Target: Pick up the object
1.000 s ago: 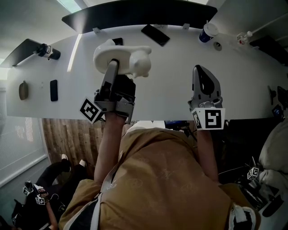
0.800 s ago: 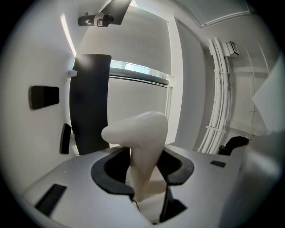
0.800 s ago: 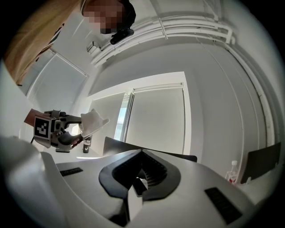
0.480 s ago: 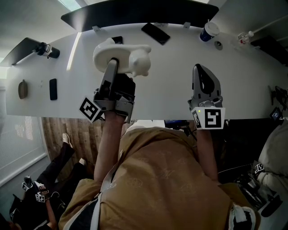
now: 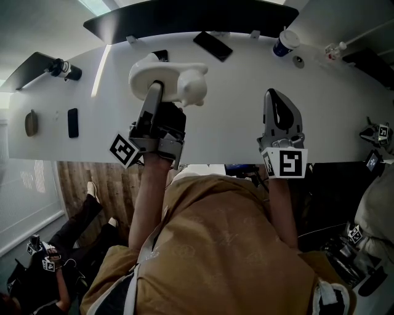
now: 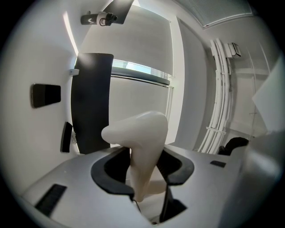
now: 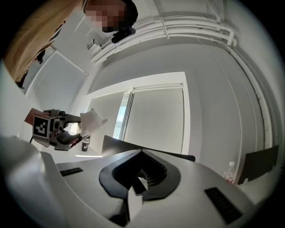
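A cream-white moulded object (image 5: 175,77) with a wide rounded top hangs over the white table (image 5: 234,129) at the left centre. My left gripper (image 5: 157,87) is shut on it. In the left gripper view the object (image 6: 143,131) stands between the two dark pads, its narrow lower part pinched there by my left gripper (image 6: 144,171). My right gripper (image 5: 275,95) is held over the table's right half, its jaws together with nothing between them. The right gripper view shows my right gripper (image 7: 141,153) closed to a point, with the white object (image 7: 93,119) far off at the left.
A black phone (image 5: 212,47), a cup with a blue band (image 5: 284,44) and a clear bottle (image 5: 333,51) lie along the table's far side. A small black device (image 5: 73,123) and a brown item (image 5: 31,123) sit at the left end. A dark panel (image 5: 184,17) borders the far edge.
Both grippers and the held object stay almost where they were. Only a person's legs on the floor at the lower left have moved.
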The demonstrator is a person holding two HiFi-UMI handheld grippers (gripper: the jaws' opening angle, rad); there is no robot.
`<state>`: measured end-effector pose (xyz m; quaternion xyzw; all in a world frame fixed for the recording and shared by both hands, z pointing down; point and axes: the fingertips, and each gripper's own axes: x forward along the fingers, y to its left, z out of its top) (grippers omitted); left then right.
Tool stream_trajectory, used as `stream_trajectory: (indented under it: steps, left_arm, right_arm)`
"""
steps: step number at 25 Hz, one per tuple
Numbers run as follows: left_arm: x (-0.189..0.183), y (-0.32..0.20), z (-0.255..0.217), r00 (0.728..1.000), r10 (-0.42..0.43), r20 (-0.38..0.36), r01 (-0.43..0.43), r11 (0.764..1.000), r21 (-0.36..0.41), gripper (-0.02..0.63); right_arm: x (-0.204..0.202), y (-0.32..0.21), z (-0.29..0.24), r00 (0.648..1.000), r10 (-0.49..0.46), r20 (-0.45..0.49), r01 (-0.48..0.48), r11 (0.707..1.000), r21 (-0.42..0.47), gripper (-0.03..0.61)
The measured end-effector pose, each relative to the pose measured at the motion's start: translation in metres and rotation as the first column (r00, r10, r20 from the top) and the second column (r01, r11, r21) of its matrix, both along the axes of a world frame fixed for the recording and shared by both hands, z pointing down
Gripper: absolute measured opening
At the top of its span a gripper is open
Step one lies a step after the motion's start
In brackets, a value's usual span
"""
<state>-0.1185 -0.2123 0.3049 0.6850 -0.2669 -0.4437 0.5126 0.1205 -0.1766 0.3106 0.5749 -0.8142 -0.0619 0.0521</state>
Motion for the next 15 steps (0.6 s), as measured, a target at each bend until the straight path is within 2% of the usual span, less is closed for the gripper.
stream_trajectory:
  steps: [15]
  left_arm:
    - [0.0019, -0.0011, -0.0030, 1.000, 0.011, -0.002, -0.011, 1.000, -0.011, 0.173]
  right_arm:
    - [0.0002, -0.0019, -0.0063, 1.000, 0.000, -0.009, -0.001, 1.000, -0.004, 0.008]
